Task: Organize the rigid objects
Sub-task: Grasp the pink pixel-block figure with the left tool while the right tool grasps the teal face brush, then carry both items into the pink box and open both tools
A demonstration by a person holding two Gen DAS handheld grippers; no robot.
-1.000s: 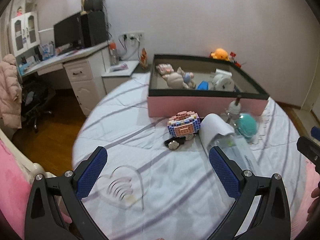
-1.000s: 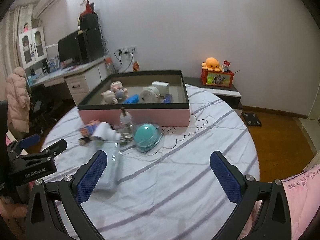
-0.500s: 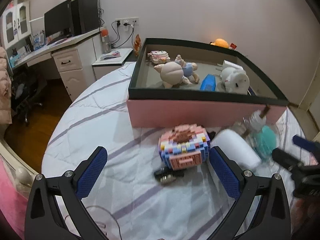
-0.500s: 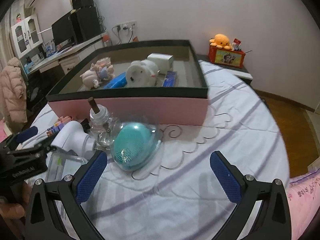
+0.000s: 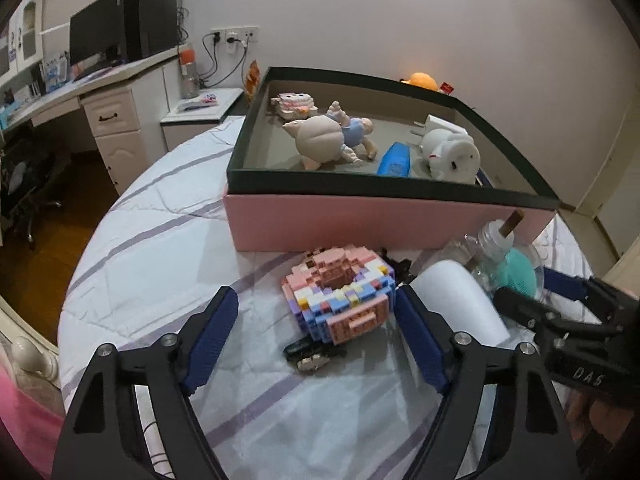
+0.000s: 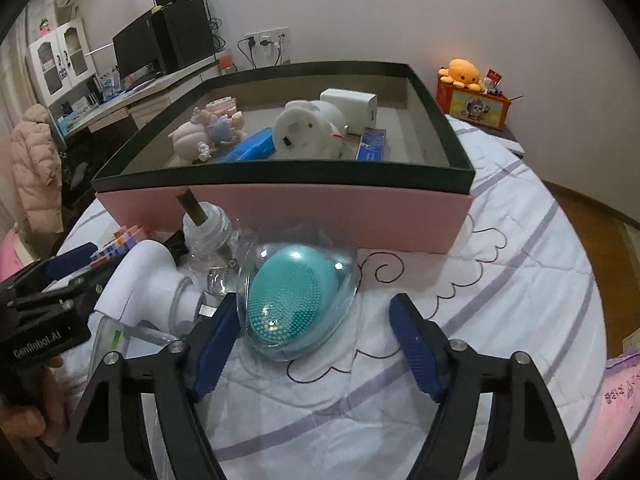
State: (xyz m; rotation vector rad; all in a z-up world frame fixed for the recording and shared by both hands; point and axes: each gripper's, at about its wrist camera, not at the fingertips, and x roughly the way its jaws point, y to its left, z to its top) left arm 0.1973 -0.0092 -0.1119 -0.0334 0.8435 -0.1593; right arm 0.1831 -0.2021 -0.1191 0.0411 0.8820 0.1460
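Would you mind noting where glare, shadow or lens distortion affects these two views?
Left wrist: fisheye bends the pink box rim, and the block toy casts a soft shadow on the sheet. Right wrist: highlights glint on the clear dome over the teal brush; dark vignette in the corners.

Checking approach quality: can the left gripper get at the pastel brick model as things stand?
Probably yes. The left gripper is open, the brick model sits between its fingers, though the white cylinder crowds one side.

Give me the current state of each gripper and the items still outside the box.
left gripper: open, straddling the block toy.
right gripper: open, around the teal brush.
block toy: on the bed, ungripped.
teal brush: inside its clear case, ungripped.
glass bottle: stoppered, tilted.
pink box: open, toys inside.
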